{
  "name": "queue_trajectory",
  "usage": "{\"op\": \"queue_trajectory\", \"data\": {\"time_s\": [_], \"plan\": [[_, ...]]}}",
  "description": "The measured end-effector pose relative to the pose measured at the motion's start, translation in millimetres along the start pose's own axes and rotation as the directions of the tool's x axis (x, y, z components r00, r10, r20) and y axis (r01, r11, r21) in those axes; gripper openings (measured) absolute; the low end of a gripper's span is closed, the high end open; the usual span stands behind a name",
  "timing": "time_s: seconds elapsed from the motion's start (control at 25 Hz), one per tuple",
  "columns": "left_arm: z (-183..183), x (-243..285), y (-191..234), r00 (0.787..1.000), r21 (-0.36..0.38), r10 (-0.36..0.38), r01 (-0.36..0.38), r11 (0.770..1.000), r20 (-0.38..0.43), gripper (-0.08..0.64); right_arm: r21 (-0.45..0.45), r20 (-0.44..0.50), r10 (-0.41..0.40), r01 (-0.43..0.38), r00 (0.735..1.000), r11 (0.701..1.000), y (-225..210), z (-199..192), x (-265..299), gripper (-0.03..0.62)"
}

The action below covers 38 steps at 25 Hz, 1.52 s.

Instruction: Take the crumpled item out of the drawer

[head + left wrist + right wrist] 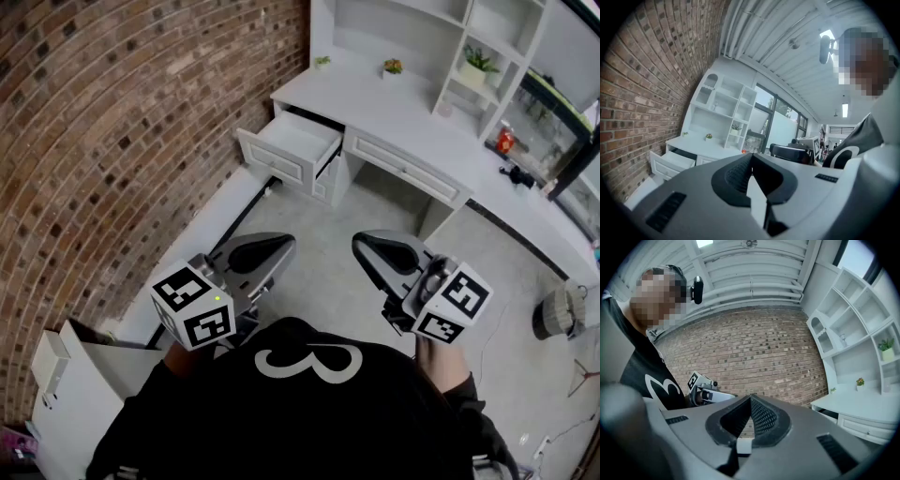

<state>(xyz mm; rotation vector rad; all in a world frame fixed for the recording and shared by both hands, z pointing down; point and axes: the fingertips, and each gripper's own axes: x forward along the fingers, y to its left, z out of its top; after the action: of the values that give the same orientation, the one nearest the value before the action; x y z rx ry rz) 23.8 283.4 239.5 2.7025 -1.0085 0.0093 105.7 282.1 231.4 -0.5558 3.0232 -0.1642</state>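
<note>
Far ahead, the white desk's left drawer [292, 142] stands pulled out; its inside looks white, and no crumpled item shows from here. My left gripper [287, 244] and right gripper [358, 242] are held side by side at chest height over the floor, well short of the drawer. Both are shut with nothing between the jaws. In the left gripper view the closed gripper tip [751, 155] points toward the open drawer [671, 161], and the right gripper [812, 144] shows beside it. The right gripper view has its shut gripper tip [751, 397] facing the brick wall, the left gripper [704, 389] beyond.
A brick wall [112, 122] runs along the left. The white desk [403, 117] with a shelf unit [441, 37] holds small plants and a red item [504, 141]. A white box [56, 375] stands at lower left, a basket [561, 311] at right on the grey floor [319, 244].
</note>
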Motion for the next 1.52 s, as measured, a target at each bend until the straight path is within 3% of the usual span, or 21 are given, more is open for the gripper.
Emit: {"op": "queue_trajectory", "data": {"time_s": [0.4, 0.6, 0.76, 1.32, 1.52], "plan": [[-1, 11, -9, 1.0, 0.005, 0.006, -0.006, 1.0, -0.019, 0.003, 0.013, 0.013, 0.012, -0.012, 1.0, 1.0, -2, 7, -9, 0.008], [-2, 19, -9, 1.0, -0.002, 0.005, -0.005, 1.0, -0.03, 0.003, 0.019, 0.014, -0.081, 0.081, 0.997, 0.997, -19, 3, -14, 0.011], [-3, 27, -8, 0.999, -0.011, -0.003, 0.003, 1.0, -0.036, 0.003, 0.036, 0.004, -0.092, 0.091, 0.996, 0.995, -24, 2, -20, 0.015], [-5, 40, -4, 0.999, -0.033, -0.029, 0.028, 0.999, -0.022, 0.003, 0.013, -0.036, -0.145, 0.146, 0.989, 0.989, -39, -2, -26, 0.316], [-6, 46, 9, 0.999, -0.045, -0.022, 0.021, 0.999, -0.028, 0.003, 0.021, -0.045, -0.148, 0.149, 0.988, 0.989, -51, -6, -23, 0.355]]}}
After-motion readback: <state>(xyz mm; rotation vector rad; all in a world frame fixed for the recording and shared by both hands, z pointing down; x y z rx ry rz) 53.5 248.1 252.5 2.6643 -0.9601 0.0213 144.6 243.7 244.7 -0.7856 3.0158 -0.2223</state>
